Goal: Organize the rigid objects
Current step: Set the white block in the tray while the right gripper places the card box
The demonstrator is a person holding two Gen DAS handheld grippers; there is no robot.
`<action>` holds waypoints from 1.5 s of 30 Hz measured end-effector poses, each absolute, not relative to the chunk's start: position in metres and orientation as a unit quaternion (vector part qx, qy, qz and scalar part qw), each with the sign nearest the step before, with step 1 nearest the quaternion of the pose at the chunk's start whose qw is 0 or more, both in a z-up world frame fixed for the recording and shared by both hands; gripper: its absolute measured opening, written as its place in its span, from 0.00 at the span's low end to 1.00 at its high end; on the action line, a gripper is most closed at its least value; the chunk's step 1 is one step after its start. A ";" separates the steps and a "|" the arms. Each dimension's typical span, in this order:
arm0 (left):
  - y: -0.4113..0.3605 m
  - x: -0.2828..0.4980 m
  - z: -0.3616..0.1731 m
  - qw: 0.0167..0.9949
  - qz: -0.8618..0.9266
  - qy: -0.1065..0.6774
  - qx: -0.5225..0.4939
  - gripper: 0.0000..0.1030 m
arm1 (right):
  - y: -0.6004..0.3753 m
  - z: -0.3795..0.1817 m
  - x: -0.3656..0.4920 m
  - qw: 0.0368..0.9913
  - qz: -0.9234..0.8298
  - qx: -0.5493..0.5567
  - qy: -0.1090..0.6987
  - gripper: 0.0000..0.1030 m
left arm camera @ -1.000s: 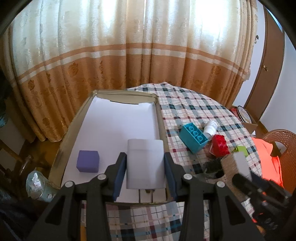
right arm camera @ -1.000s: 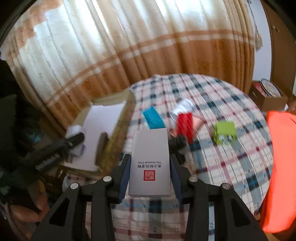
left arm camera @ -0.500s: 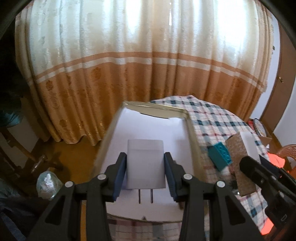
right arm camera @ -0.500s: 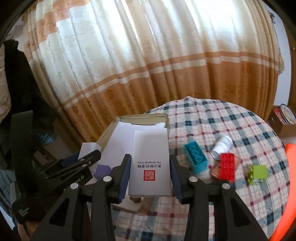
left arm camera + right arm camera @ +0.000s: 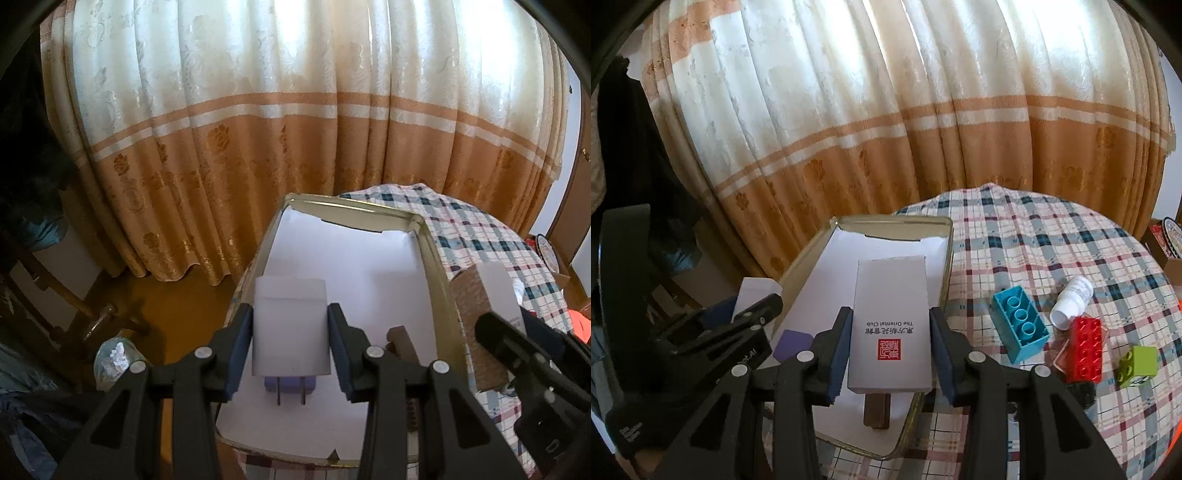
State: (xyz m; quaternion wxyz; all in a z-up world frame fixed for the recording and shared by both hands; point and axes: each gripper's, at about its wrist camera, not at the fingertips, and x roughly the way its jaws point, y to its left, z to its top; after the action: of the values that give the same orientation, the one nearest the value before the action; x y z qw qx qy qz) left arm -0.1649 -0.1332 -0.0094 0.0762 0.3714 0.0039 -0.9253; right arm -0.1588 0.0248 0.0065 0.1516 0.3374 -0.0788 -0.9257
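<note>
Left tongs (image 5: 290, 341) clamping white charger (image 5: 290, 326), right tongs (image 5: 889, 345) gripping white box (image 5: 891, 328), purple block (image 5: 291, 386) mostly hidden, possibly foam.

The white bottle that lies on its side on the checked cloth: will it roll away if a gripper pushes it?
Probably yes: the white bottle is round and lies on its side. Toward the red brick it would likely stop, since the two appear to touch. It looks small and plastic, so presumably light and easy to knock.

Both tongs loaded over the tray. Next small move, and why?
Probably lower the left tongs and set the white plug adapter on bare tray liner, clear of the purple block. Both loads hang over the tray; the right tongs grip the white box.
</note>
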 end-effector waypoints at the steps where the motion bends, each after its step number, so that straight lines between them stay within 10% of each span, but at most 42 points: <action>1: -0.134 -0.166 -0.010 0.078 -0.925 0.003 0.372 0.39 | 0.024 0.005 -0.160 0.152 -0.925 0.338 -0.078 0.42; 37: -0.140 -0.193 -0.045 0.111 -0.898 -0.016 0.426 0.40 | 0.003 -0.029 -0.181 0.180 -0.912 0.364 -0.057 0.48; 42: -0.133 -0.182 -0.025 0.125 -0.913 -0.026 0.387 0.91 | 0.017 -0.019 -0.168 0.166 -0.922 0.343 -0.073 0.64; 45: -0.126 -0.172 -0.011 0.128 -0.926 -0.035 0.354 0.96 | 0.036 -0.012 -0.155 0.147 -0.927 0.329 -0.104 0.65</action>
State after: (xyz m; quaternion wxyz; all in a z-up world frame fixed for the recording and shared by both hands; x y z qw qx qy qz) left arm -0.1718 -0.1263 -0.0107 0.1284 0.3543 -0.0350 -0.9256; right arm -0.1554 0.0356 -0.0120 0.1467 0.3288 -0.1039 -0.9271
